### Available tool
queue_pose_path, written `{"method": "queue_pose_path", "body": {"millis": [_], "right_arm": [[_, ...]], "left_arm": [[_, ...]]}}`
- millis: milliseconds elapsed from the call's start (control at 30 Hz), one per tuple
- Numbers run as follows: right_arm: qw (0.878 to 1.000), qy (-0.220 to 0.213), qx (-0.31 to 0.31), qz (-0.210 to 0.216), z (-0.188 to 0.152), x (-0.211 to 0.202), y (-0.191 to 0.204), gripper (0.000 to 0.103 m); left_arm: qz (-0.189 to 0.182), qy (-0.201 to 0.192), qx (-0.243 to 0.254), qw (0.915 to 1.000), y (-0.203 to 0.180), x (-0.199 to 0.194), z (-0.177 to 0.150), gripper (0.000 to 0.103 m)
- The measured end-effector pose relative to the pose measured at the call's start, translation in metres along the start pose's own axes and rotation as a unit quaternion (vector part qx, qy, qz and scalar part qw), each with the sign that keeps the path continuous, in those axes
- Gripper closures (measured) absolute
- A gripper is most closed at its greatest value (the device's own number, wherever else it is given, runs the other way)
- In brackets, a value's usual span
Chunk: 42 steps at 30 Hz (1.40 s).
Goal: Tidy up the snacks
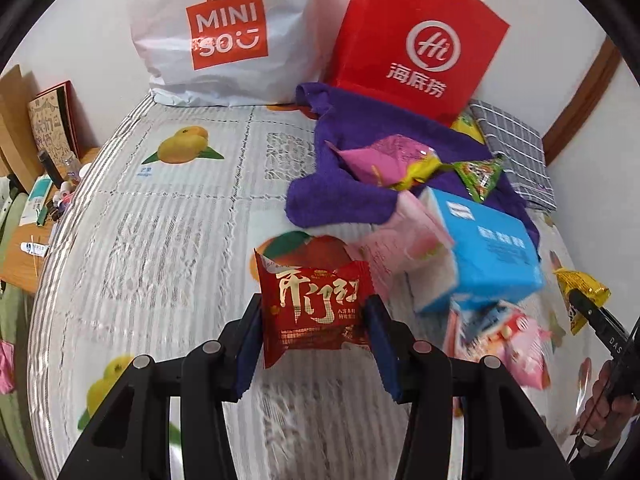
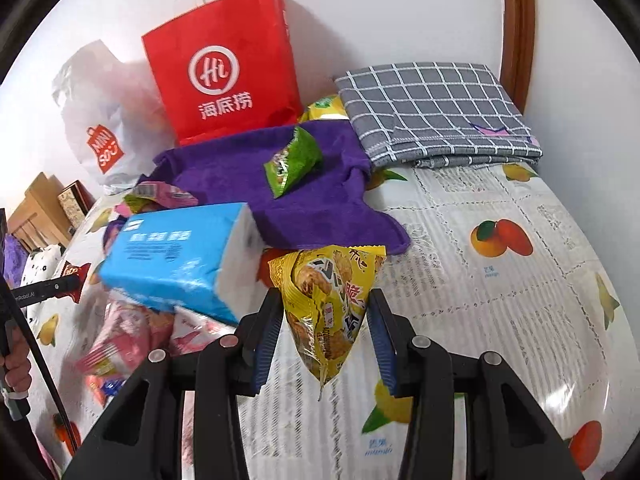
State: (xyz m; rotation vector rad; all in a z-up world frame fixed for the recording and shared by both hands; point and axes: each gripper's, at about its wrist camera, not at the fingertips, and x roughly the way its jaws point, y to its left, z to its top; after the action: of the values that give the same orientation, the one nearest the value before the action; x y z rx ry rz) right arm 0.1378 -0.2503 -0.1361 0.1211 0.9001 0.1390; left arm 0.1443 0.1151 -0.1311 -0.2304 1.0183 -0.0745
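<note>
White wall behind; desk (image 1: 160, 240) covered with a fruit-print cloth. At the back stand a white Miniso bag (image 1: 224, 32) and, right of it, a red paper bag (image 1: 416, 40). A purple towel (image 1: 344, 184) lies crumpled in front of the red bag; a folded grey checked cloth (image 2: 436, 112) sits just to its right. On the towel: a green packet (image 2: 294, 162) and a pink-yellow packet (image 1: 396, 160). Near the towel's front edge a blue tissue pack (image 2: 176, 256) lies tilted on top of pink packets (image 1: 516, 344), blurred. Left tool (image 1: 316, 316) closed on a red snack (image 1: 312, 312), pads pressing both sides, snack upright and lifted clear of the desk, just left of the tissue pack. Right tool (image 2: 326, 328) closed on a yellow snack (image 2: 328, 308), a pointed packet hanging tip-down between the pads, above the cloth in front of the towel. Each tool shows at the far edge of the other's view, tissue pack between them. A wooden side table (image 1: 24, 248) with small clutter stands beyond the desk's left edge.
</note>
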Motion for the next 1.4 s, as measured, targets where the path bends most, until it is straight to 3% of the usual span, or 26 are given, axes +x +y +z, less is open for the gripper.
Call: {"method": "queue_pose_path", "body": {"millis": [600,1400], "right_arm": [[0.999,-0.023,-0.012,0.027,-0.009,-0.052,0.032,0.061],[0.996,-0.061,-0.031,0.064,0.02,-0.08,0.062,0.061]], "left_arm": [[-0.025,-0.022,0.03,0.999,-0.033,-0.051,-0.026,0.056],[-0.057,-0.035,0.069,0.9953,-0.078,-0.068,-0.001,0.056]]}}
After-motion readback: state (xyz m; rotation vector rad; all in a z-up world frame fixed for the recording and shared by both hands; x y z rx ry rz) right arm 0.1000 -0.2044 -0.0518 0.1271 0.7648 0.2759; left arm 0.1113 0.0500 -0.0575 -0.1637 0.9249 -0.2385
